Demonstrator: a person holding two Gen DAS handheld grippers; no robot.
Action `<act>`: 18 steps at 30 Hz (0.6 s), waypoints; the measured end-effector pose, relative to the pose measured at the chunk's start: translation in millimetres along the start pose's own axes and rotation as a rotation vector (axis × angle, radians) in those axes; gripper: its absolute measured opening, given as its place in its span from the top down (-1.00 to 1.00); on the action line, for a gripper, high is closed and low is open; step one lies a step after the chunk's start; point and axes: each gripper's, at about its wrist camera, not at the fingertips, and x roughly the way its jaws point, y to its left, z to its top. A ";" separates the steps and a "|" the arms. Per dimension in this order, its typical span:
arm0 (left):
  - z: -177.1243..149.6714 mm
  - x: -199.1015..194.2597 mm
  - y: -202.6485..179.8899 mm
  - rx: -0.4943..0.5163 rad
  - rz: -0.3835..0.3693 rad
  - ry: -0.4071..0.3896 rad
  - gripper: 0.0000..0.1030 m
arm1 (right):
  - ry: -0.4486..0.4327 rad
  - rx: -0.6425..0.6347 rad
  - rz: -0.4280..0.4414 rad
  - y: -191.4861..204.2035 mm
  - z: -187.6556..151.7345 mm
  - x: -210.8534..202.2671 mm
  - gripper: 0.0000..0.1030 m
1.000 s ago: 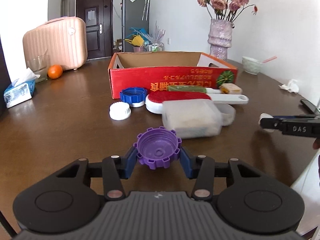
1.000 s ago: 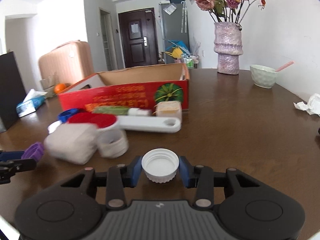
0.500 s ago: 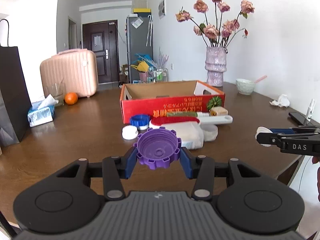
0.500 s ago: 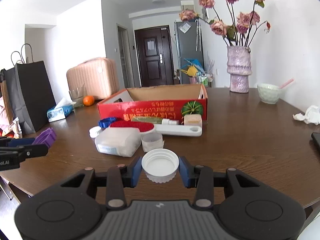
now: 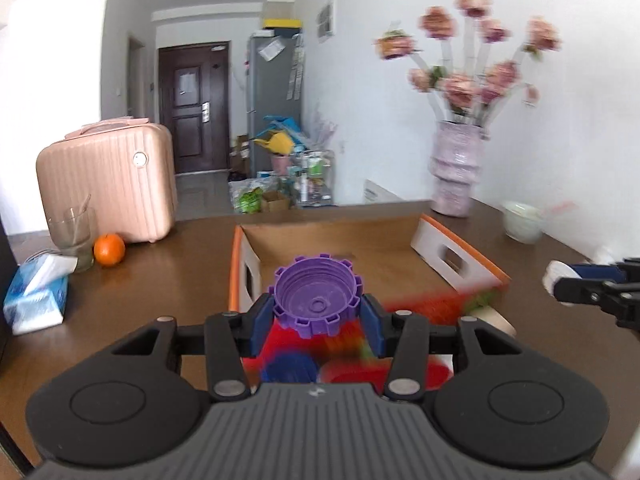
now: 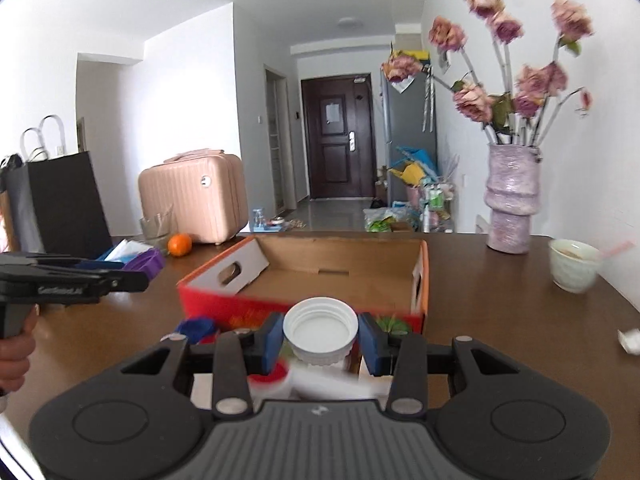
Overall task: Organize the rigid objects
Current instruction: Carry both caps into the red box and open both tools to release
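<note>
- The left gripper [image 5: 318, 316] is clamped on a purple cap [image 5: 316, 300], its blue pads pressing the cap's notched rim from both sides; the cap is held in the air, open side up, in front of the near wall of the cardboard box [image 5: 448, 254].
- The right gripper [image 6: 320, 338] is likewise closed on a white cap [image 6: 320, 326], ribbed around its skirt and open side up, held just short of the box's red front wall.
- The purple cap is toothed around its edge, with threads visible inside and a small nub at the centre; the white one is plain and round (both look hard and light).
- The box appears bare inside, cardboard floor showing, with white end flaps that have handle cutouts.
- Risk: each cap is pinched only at two points on a round rim, so a quick swing or tilt could let it twist out and roll across the table [image 6: 500, 292].
- Risk: the two tools sit close together, so they might knock each other over the box.
- Risk: releasing too early would probably drop a cap onto the blurred red, blue and white items in front of the box rather than inside.
</note>
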 end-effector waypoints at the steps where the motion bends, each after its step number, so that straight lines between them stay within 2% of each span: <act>1: 9.1 19.3 4.1 -0.013 0.008 0.014 0.08 | 0.009 -0.005 -0.006 -6.3 11.1 17.8 0.23; 6: 45.1 118.8 27.9 -0.073 0.041 0.136 0.08 | 0.088 -0.002 -0.024 -34.7 53.9 115.0 0.23; 10: 59.3 178.0 38.9 -0.043 0.054 0.182 0.08 | 0.152 -0.029 -0.098 -54.3 72.4 190.4 0.23; 16: 64.4 247.3 57.3 -0.056 -0.002 0.305 0.03 | 0.309 -0.057 -0.149 -76.0 85.8 290.6 0.22; 17: 62.6 254.5 59.3 -0.056 -0.011 0.323 -0.02 | 0.332 -0.047 -0.157 -78.5 86.2 302.2 0.14; 18: 60.5 260.2 61.5 -0.058 -0.024 0.336 -0.12 | 0.361 -0.033 -0.160 -78.8 86.2 313.1 -0.14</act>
